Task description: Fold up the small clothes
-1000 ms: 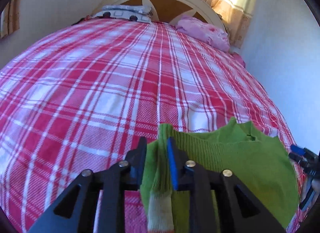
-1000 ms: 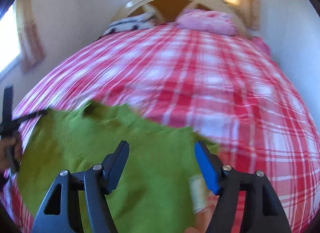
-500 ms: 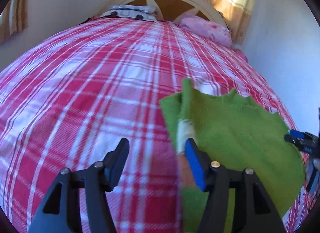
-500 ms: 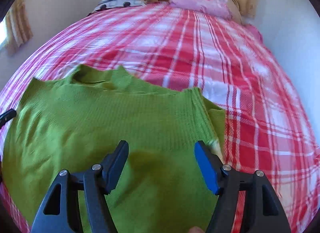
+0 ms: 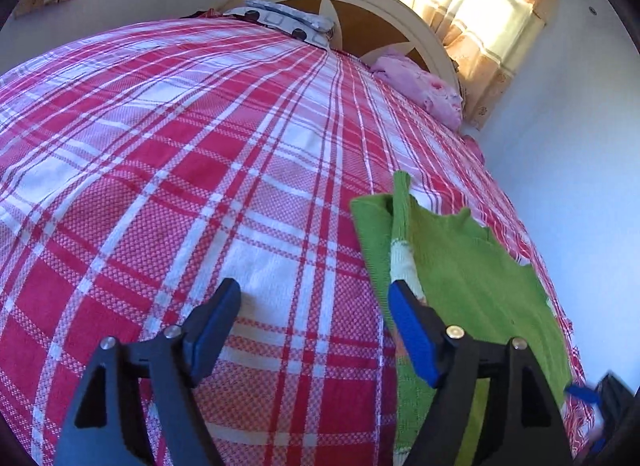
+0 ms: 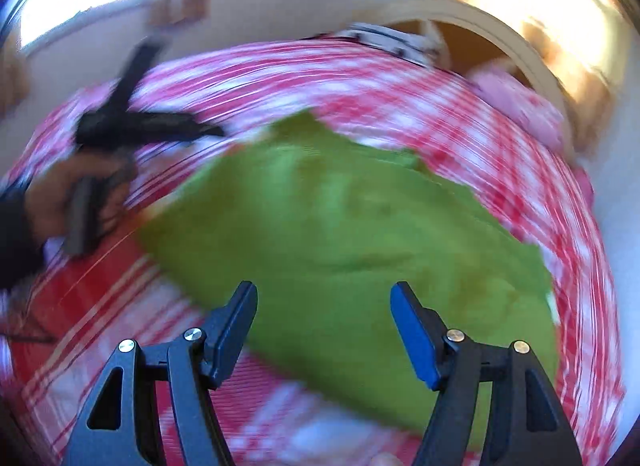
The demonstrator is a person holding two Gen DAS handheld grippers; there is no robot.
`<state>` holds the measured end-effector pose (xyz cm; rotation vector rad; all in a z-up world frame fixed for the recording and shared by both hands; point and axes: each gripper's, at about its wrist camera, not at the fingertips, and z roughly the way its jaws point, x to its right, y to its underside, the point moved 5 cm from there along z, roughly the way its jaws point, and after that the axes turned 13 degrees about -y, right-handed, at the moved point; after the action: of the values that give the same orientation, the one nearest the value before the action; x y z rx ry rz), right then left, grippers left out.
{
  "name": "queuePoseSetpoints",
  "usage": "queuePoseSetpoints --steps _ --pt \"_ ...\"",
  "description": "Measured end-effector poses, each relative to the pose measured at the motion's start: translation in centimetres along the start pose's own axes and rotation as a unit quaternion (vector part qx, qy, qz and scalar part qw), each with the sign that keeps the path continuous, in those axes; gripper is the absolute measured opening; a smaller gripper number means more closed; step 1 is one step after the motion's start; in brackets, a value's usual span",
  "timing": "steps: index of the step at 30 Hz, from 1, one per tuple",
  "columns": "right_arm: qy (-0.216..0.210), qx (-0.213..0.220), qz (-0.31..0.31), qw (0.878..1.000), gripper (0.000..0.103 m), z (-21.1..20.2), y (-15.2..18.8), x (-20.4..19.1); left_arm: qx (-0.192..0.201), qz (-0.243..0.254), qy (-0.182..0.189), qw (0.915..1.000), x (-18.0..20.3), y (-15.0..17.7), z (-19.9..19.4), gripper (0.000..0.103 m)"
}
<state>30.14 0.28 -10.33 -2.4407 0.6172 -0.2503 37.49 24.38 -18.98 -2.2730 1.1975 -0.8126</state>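
With its jaws just opened and nothing between them, the left gripper (image 5: 314,316) leaves the green sweater (image 5: 460,290) lying at four o'clock on the plaid bedspread (image 5: 200,169), sleeve folded in, while the right gripper (image 6: 324,320), jaws apart, hovers empty above it.

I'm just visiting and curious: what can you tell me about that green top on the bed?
The green top is a small knit garment, ribbed along one edge, lying flat on the red plaid bedspread. One sleeve, with a pale band near its end, is folded over the body. Nothing grips it: the left tool has just opened beside it, and the right tool hovers open.
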Motion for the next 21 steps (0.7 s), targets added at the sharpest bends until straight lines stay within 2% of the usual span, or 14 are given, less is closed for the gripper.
queuePoseSetpoints --steps 6,9,12,15,19,21 --pt "0.023 -0.011 -0.121 0.992 0.069 3.2 -0.3 -7.2 0.001 -0.028 0.033 0.9991 -1.0 0.1 -0.4 0.079" --pt "0.049 -0.014 -0.159 0.986 0.069 4.3 0.0 -8.6 0.001 -0.032 0.037 0.9988 -1.0 0.1 -0.3 0.079" --pt "0.086 -0.008 -0.196 0.977 0.069 5.4 0.2 -9.4 0.002 -0.023 0.026 0.9994 -1.0 0.1 -0.3 0.079" --pt "0.100 0.011 -0.191 0.976 0.069 5.7 -0.1 -9.3 0.003 -0.005 0.005 1.0000 -0.4 0.2 -0.2 0.079" --pt "0.123 0.007 -0.188 0.974 0.054 6.7 -0.4 -9.1 0.003 0.017 -0.016 0.9997 0.1 0.3 -0.1 0.082" --pt "0.126 0.006 -0.190 0.974 0.052 6.7 -0.5 -9.1 0.003 0.025 -0.022 0.9994 0.3 0.4 0.0 0.084"
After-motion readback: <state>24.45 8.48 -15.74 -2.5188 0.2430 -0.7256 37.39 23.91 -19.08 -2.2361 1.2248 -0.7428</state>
